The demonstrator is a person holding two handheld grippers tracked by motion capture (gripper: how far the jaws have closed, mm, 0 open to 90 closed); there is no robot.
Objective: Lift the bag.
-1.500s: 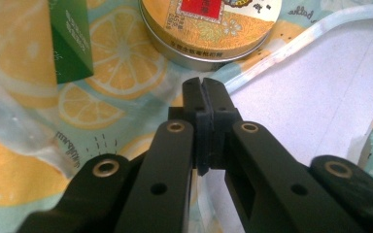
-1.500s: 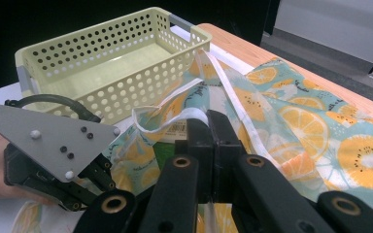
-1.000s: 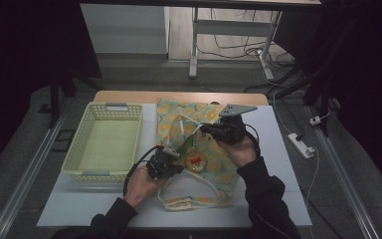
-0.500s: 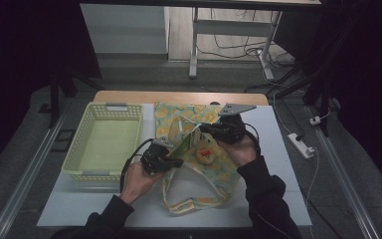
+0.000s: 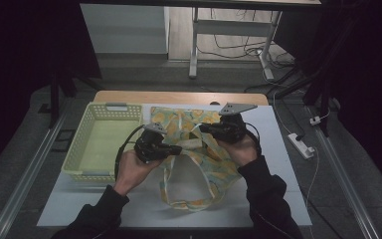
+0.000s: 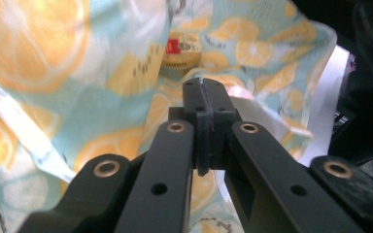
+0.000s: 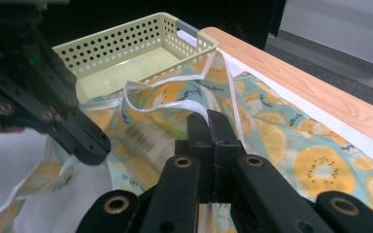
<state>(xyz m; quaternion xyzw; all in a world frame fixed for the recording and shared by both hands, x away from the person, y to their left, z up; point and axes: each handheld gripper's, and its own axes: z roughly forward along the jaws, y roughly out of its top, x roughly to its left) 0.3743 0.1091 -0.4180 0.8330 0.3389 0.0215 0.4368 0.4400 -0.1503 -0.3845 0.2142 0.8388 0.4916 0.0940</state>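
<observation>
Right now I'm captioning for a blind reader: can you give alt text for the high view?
A person's two tongs, left and right, pinch a lemon-print cloth bag and lift its mouth above a white table. A pale yellow basket sits to the left.

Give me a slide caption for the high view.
Both claws, left and right, pinch a lemon-print fabric bag open beside a pale green basket.

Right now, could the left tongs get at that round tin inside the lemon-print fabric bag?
Probably not yet: the left tongs are shut on the lemon-print fabric bag, holding its mouth open. The round tin lies uncovered ahead, but reaching it means letting go.
</observation>
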